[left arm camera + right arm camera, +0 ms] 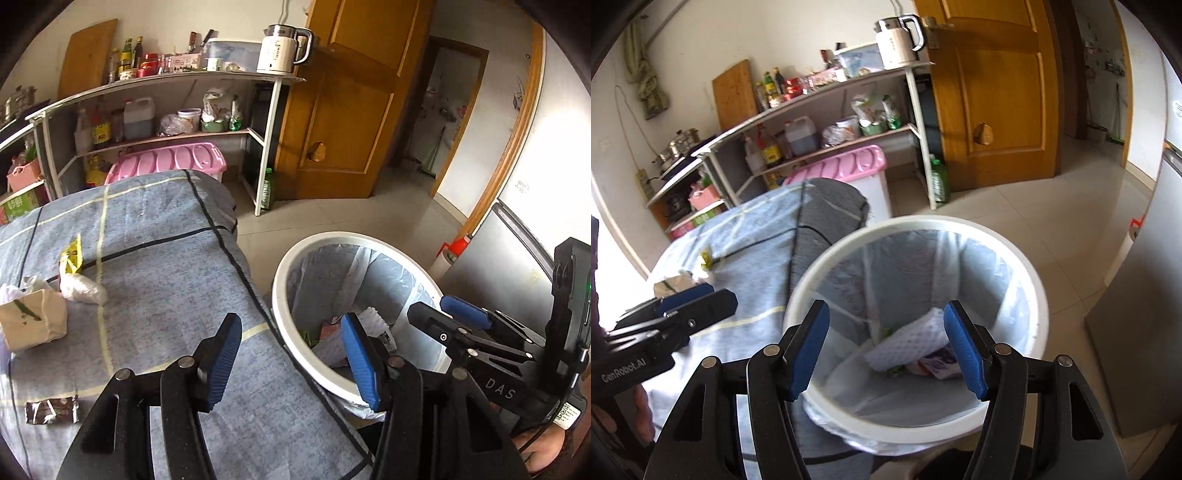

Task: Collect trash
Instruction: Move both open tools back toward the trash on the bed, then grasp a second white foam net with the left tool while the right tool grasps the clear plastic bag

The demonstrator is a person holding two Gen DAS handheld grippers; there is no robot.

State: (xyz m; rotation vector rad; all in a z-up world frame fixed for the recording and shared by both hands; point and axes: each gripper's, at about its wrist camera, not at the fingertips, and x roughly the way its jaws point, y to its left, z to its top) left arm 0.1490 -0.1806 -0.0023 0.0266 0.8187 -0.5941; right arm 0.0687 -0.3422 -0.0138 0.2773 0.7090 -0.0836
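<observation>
The left gripper [291, 358] is shown with its 2 blue-padded fingers [223, 360] held apart, nothing between them; one pad lies over the cloth-covered surface [166, 240], the other over the rim of the white trash bin [288, 321]. The right gripper [886, 349] is held directly above the bin's mouth, its fingers [964, 350] spread wide and empty. Below and between the right fingers, a white foam net [905, 343] and a printed wrapper [938, 365] are seen inside the plastic liner [997, 280]. Trash left on the surface is found to the left of the left fingers: a brown wrapper [51, 410], a paper bag [33, 321], a clear plastic bag [83, 290] and a yellow packet [72, 256].
</observation>
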